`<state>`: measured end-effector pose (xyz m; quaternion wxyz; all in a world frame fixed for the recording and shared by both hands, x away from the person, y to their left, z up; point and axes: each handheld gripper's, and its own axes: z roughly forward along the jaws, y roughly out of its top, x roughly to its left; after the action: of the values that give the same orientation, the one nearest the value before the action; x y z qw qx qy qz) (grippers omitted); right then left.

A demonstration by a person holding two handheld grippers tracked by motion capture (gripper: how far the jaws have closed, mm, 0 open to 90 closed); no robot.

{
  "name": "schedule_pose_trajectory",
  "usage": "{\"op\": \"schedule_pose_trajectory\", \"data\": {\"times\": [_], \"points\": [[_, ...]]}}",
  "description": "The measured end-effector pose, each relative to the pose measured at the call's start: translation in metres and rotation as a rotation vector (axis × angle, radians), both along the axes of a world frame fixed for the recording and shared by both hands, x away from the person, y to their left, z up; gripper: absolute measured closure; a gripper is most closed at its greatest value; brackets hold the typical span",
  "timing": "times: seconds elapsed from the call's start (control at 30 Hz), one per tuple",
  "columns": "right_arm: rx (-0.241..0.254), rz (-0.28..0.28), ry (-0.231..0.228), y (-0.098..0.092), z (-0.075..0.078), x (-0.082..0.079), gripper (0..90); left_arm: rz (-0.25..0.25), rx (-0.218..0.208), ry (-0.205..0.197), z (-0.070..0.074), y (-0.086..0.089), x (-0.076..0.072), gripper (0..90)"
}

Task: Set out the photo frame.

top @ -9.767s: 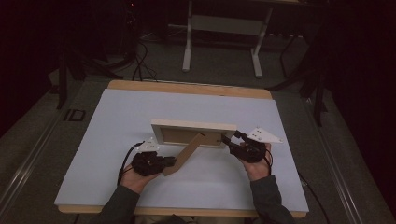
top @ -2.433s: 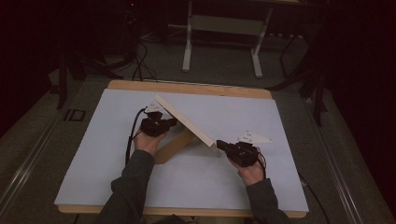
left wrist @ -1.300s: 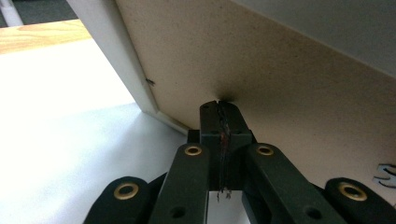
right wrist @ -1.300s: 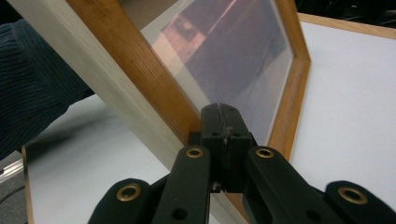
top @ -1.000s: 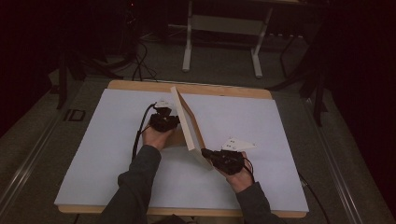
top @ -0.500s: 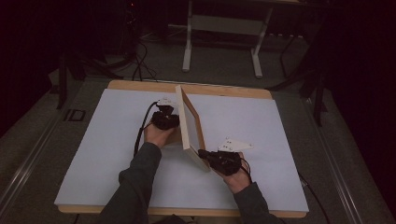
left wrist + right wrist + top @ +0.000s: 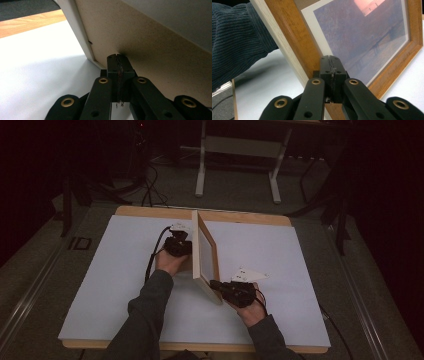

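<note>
Picture frame (image 7: 204, 251) now swung upright, end-on — both tongs (image 7: 117, 58) (image 7: 330, 59) closed, pressed against it

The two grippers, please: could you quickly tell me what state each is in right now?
Left gripper: shut, tips against the picture frame's backing board, gripping nothing.
Right gripper: shut, tips against the frame's front, gripping nothing.

One picture frame (image 7: 205, 255), two grippers, one table (image 7: 300, 255)

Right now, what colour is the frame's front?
Warm orange-brown wood on the frame, clearest in the right gripper view.
</note>
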<state>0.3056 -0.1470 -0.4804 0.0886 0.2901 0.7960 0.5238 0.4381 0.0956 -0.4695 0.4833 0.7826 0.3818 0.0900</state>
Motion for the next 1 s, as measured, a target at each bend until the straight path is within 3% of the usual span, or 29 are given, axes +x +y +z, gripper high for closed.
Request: {"op": "schedule_pose_trajectory", "data": {"times": [0.2, 0.37, 0.63, 1.0], "points": [[0.000, 0.001, 0.001, 0.002, 0.000, 0.001, 89.9, -0.013, -0.005, -0.004, 0.000, 0.001, 0.003, 90.0], [0.000, 0.003, 0.001, 0.007, 0.000, 0.001, 89.8, -0.025, 0.028, -0.010, 0.003, -0.003, 0.007, 90.0], [0.003, 0.005, 0.002, 0.011, -0.001, 0.003, 89.8, -0.023, 0.008, -0.011, 0.003, -0.001, 0.009, 90.0], [-0.011, -0.004, -0.005, 0.005, 0.000, 0.005, 86.3, 0.065, -0.022, -0.002, 0.000, 0.011, 0.006, 87.5]]}}
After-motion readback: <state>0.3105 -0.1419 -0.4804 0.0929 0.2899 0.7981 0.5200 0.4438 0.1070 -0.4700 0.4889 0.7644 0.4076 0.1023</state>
